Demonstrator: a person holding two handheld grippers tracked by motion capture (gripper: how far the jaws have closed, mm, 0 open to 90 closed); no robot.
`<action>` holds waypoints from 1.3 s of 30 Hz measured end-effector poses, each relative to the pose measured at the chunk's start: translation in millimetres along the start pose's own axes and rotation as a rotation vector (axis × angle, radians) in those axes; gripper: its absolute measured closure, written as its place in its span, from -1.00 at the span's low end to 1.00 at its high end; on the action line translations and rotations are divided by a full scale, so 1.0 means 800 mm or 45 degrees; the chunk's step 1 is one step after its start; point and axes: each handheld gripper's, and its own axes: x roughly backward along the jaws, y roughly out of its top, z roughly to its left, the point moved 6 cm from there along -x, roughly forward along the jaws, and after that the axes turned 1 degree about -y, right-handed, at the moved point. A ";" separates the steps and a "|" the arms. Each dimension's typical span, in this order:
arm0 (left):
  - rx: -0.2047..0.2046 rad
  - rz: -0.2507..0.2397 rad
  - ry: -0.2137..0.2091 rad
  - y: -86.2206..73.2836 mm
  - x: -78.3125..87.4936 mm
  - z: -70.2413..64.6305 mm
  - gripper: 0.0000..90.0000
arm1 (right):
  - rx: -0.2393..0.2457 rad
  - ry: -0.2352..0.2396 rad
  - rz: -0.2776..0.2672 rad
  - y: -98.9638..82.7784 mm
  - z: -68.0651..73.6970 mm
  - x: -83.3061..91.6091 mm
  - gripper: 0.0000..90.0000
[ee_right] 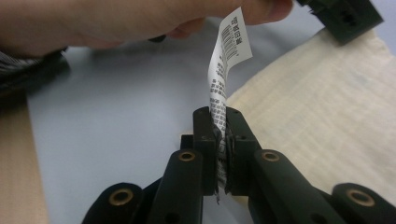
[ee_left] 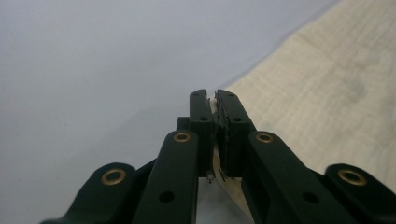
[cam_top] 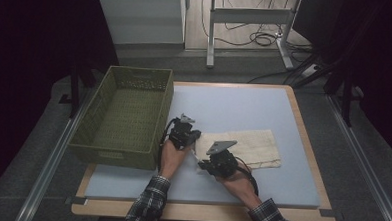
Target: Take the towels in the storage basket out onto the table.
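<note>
- A person in plaid sleeves works at a table topped with a pale blue mat [cam_top: 244, 112], holding 2 black two-jaw grippers over the near left end of a folded cream cloth [cam_top: 247, 145]
- The cloth lies flat on the mat, right of centre, with its left edge under both grippers
- The left gripper [cam_top: 194, 138] sits at the cloth's upper left corner; its own view shows the jaws clenched tight on the cloth's edge [ee_left: 215, 105], a sliver of cream fabric pinched between the pads
- The right gripper [cam_top: 201, 165] sits just nearer the person, at the lower left corner; its view shows the jaws clamped on the cloth's corner together with a white printed care label [ee_right: 229, 46] that curls upward from between them
- Pinching 2 neighbouring corners of the same edge looks like preparation to lift or fold the cloth evenly, so it hangs straight rather than bunching
- A green woven basket [cam_top: 88, 131] stands open at the left of the table, just beside the left hand; it is probably where the cloth is meant to go
</note>
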 end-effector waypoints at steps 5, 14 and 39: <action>-0.019 -0.035 -0.005 0.015 0.003 -0.006 0.88 | -0.021 0.000 -0.047 0.002 -0.008 0.019 0.90; -0.076 -0.053 -0.057 0.044 -0.007 -0.031 0.91 | -0.079 -0.042 -0.111 -0.015 -0.036 0.062 0.90; -0.285 -0.085 -0.181 0.108 -0.077 -0.125 0.89 | -0.253 -0.182 -0.217 -0.077 -0.102 0.153 0.90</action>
